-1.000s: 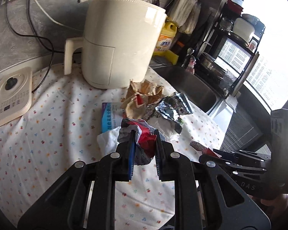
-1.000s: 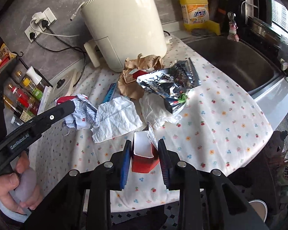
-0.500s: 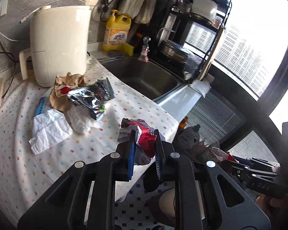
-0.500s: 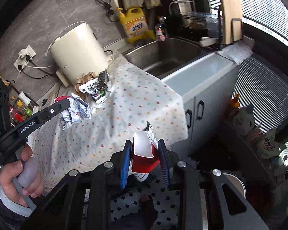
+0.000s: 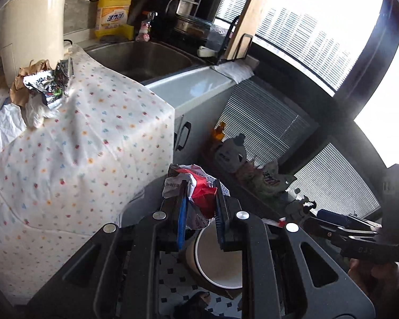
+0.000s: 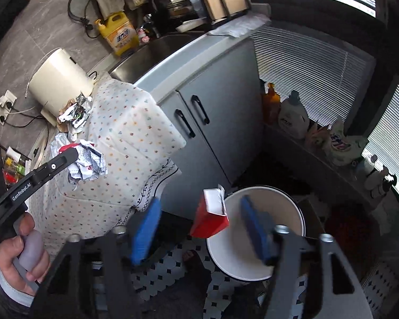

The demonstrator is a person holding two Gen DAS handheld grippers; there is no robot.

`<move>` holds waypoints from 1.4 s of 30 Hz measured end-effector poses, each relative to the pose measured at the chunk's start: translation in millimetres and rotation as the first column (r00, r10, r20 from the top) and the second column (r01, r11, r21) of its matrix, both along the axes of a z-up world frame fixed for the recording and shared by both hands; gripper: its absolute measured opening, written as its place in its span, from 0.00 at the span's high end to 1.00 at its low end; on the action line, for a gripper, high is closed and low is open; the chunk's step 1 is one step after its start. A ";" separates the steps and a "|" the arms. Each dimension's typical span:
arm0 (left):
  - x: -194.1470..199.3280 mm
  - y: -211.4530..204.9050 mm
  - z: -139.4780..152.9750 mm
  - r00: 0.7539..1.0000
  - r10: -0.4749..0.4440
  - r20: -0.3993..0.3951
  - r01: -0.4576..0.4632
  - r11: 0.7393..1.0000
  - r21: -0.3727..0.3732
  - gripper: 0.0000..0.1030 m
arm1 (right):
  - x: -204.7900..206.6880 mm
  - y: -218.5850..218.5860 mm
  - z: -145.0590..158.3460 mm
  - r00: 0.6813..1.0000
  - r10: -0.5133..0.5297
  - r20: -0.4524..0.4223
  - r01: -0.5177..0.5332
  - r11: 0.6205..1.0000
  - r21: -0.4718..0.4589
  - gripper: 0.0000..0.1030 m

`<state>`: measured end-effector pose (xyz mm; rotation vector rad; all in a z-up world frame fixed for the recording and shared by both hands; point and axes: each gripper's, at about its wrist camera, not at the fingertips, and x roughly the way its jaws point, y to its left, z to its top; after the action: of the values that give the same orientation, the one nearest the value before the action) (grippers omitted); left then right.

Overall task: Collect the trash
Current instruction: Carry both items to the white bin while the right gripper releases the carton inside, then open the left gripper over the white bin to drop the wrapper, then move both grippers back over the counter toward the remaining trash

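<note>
My left gripper [image 5: 199,207] is shut on a crumpled red and white wrapper [image 5: 196,188], held above a white bin [image 5: 218,263] on the floor. In the right wrist view the wrapper [image 6: 86,163] sits at the left gripper's tip. My right gripper [image 6: 199,226] is open wide; a small red and white carton [image 6: 210,218] is loose between its pads [image 6: 146,228], beside the rim of the white bin [image 6: 255,231]. More trash lies on the tablecloth: a silver foil bag [image 5: 48,85], brown paper [image 5: 18,90] and white paper [image 5: 2,130].
A dotted tablecloth [image 5: 79,146] hangs over the counter edge. A cream appliance [image 5: 29,26], a sink [image 5: 138,58] and a yellow detergent jug [image 5: 114,13] stand behind. Grey cabinet doors [image 6: 199,122], bottles [image 6: 292,117] on a low ledge, tiled floor [image 6: 167,273].
Both grippers swung from the counter out over the floor bin. The right gripper opened and let go of the red carton. The left gripper still holds the wrapper.
</note>
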<state>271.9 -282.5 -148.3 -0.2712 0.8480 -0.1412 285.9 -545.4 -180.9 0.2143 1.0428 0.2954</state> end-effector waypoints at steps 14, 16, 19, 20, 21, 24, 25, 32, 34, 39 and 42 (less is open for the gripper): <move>-8.9 -104.6 -54.7 0.978 -0.181 -0.103 0.175 0.982 -0.066 0.81 | -50.3 -101.6 -15.5 0.985 -0.169 -0.020 0.167 0.984 -0.054 0.28; -7.7 -118.5 -60.0 0.968 -0.223 -0.112 0.214 0.973 -0.087 0.78 | -57.1 -113.1 -15.8 0.981 -0.193 -0.020 0.192 0.980 -0.055 0.28; -5.3 -131.1 -63.2 0.961 -0.251 -0.113 0.239 0.965 -0.110 0.48 | -65.3 -126.8 -16.3 0.975 -0.223 -0.019 0.221 0.973 -0.058 0.28; -4.5 -132.7 -62.2 0.962 -0.252 -0.106 0.239 0.964 -0.120 0.45 | -68.1 -129.9 -16.6 0.973 -0.232 -0.021 0.230 0.971 -0.059 0.28; -4.2 -134.4 -61.5 0.963 -0.250 -0.100 0.238 0.963 -0.124 0.39 | -69.4 -132.7 -17.2 0.971 -0.240 -0.023 0.238 0.970 -0.057 0.28; -2.9 -132.3 -56.5 0.966 -0.243 -0.085 0.232 0.965 -0.122 0.28 | -69.1 -136.5 -19.9 0.967 -0.254 -0.029 0.253 0.966 -0.047 0.28; -2.7 -129.5 -54.8 0.967 -0.241 -0.081 0.230 0.965 -0.123 0.26 | -68.5 -136.5 -20.5 0.966 -0.255 -0.029 0.254 0.966 -0.042 0.28; -2.3 -93.7 -39.4 0.985 -0.165 -0.057 0.160 0.984 -0.084 0.18 | -51.9 -112.8 -17.8 0.976 -0.218 -0.021 0.218 0.976 -0.016 0.25; -2.3 -76.3 -33.0 0.991 -0.125 -0.051 0.121 0.990 -0.076 0.17 | -44.7 -98.8 -12.4 0.981 -0.196 -0.005 0.196 0.981 -0.006 0.22; -4.0 -27.6 -16.7 0.999 -0.046 -0.027 0.045 0.998 -0.050 0.16 | -24.6 -54.9 0.8 0.990 -0.138 0.030 0.138 0.990 0.017 0.18; -5.6 5.3 -9.8 1.000 0.003 -0.012 -0.003 0.999 -0.033 0.16 | -13.1 -24.9 7.4 0.994 -0.105 0.042 0.104 0.994 0.022 0.11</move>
<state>266.3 -277.2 -158.1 -0.3047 0.8580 -0.1509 272.8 -570.3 -173.6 0.2782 0.9824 0.2144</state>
